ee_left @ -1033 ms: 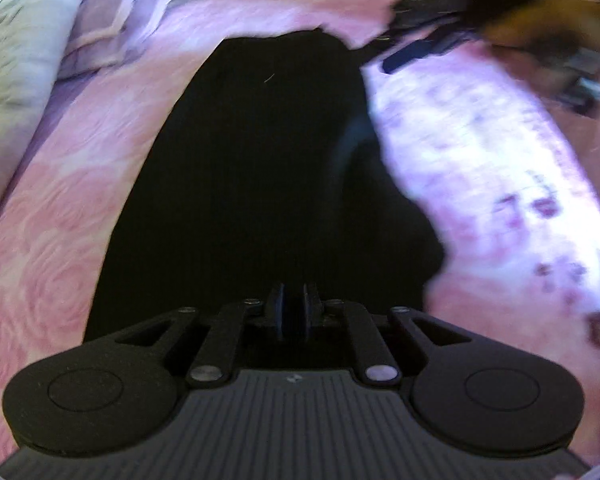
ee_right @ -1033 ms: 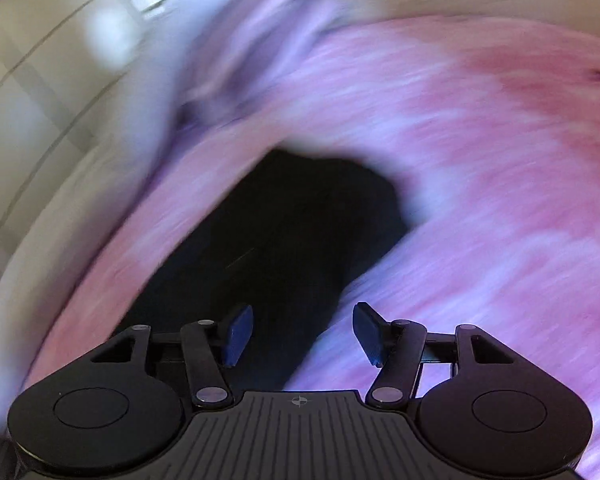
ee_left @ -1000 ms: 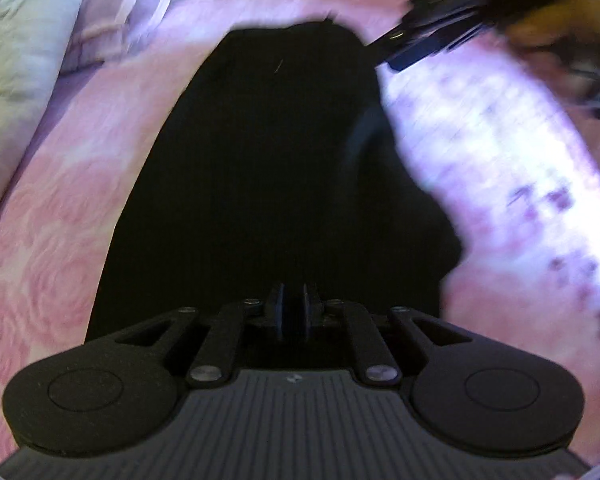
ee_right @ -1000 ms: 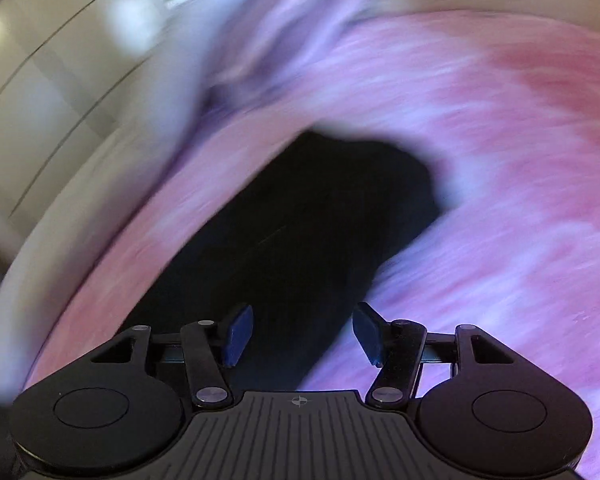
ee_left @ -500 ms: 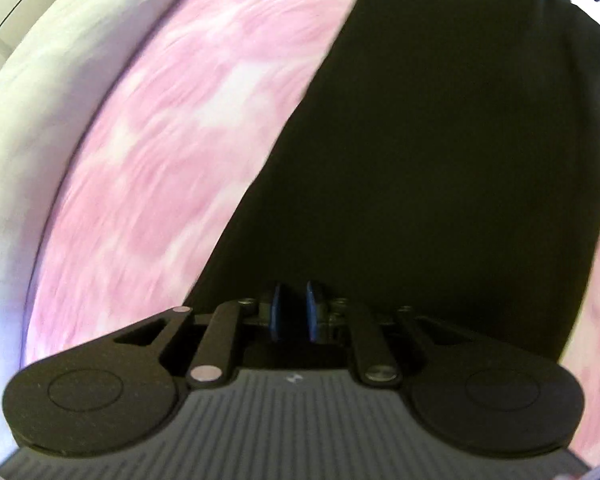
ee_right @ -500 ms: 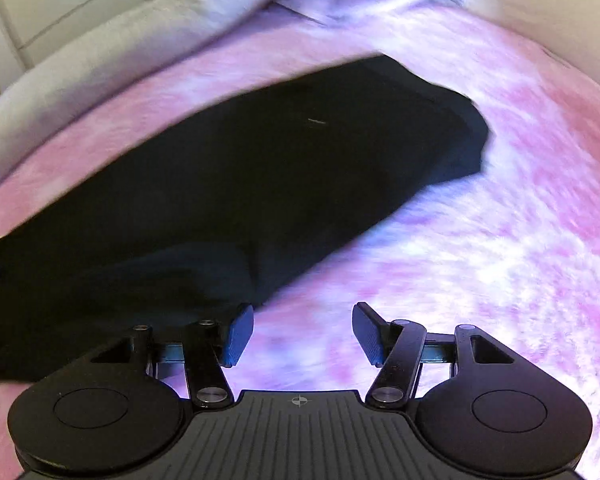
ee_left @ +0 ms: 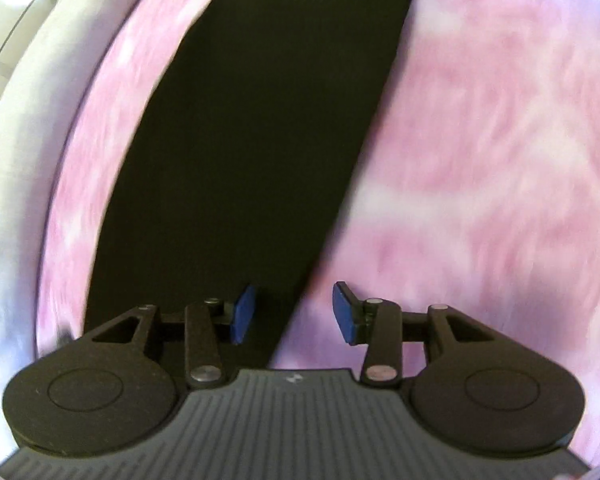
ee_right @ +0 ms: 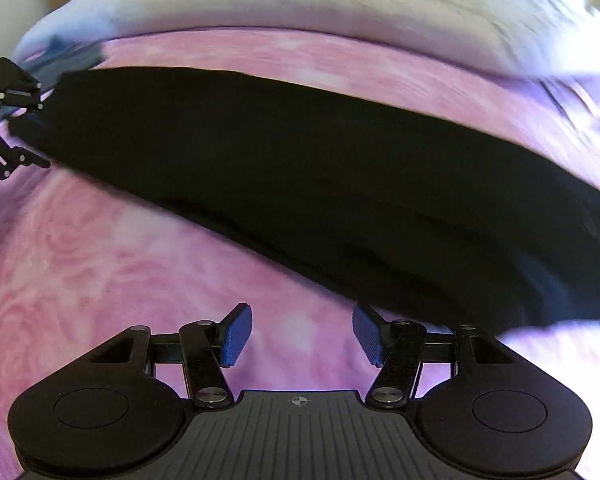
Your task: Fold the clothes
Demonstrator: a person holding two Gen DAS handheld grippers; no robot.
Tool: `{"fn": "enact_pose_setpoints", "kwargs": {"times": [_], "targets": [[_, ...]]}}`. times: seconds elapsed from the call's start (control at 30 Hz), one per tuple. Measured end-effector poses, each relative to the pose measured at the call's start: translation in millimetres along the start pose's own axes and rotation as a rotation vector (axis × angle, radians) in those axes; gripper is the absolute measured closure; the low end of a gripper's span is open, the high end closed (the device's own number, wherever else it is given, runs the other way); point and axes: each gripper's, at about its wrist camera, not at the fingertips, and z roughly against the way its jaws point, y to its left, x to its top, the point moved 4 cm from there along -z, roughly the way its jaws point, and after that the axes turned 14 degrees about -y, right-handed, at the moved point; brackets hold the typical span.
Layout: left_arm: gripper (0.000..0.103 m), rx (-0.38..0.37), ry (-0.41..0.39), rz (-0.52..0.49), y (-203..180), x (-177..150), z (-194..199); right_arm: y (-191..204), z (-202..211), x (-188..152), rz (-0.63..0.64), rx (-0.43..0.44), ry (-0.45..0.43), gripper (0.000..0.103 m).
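A long black garment (ee_left: 260, 128) lies folded into a narrow strip on the pink floral bedspread (ee_left: 480, 140). My left gripper (ee_left: 294, 314) hovers open over its near end, with the right-hand edge of the cloth running between the blue pads (ee_left: 244, 312). In the right wrist view the same black garment (ee_right: 320, 184) stretches across from left to right. My right gripper (ee_right: 300, 334) is open over bare bedspread (ee_right: 120, 260), just short of the cloth's near edge. The left gripper (ee_right: 8, 120) shows at the far left edge there, by the garment's end.
A white and pale lilac duvet (ee_right: 280, 4) is bunched along the far side of the bed, behind the garment. The same pale bedding (ee_left: 16, 152) borders the left side in the left wrist view. Pink bedspread lies bare to the right of the cloth.
My left gripper, shut on the garment's end earlier, has opened and let go. The right gripper swung around to face the strip side-on and stayed open.
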Motion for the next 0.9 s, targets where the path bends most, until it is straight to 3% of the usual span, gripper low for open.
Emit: {"fn": "enact_pose_setpoints", "kwargs": {"times": [0.17, 0.27, 0.5, 0.77, 0.9], "targets": [[0.056, 0.032, 0.029, 0.185, 32, -55, 16, 14, -38, 18, -0.022, -0.001, 0.059, 0.043], [0.055, 0.040, 0.042, 0.203, 41, -78, 30, 26, -57, 28, -0.065, -0.002, 0.142, 0.043], [0.055, 0.017, 0.040, 0.323, 48, -128, 53, 94, -64, 47, -0.046, 0.053, 0.175, 0.043], [0.057, 0.092, 0.033, 0.393, 50, -133, 80, 111, -68, 42, -0.151, 0.012, 0.350, 0.042], [0.056, 0.115, 0.028, 0.462, 54, -124, 89, 97, -47, 55, -0.169, -0.058, 0.346, 0.037]]}}
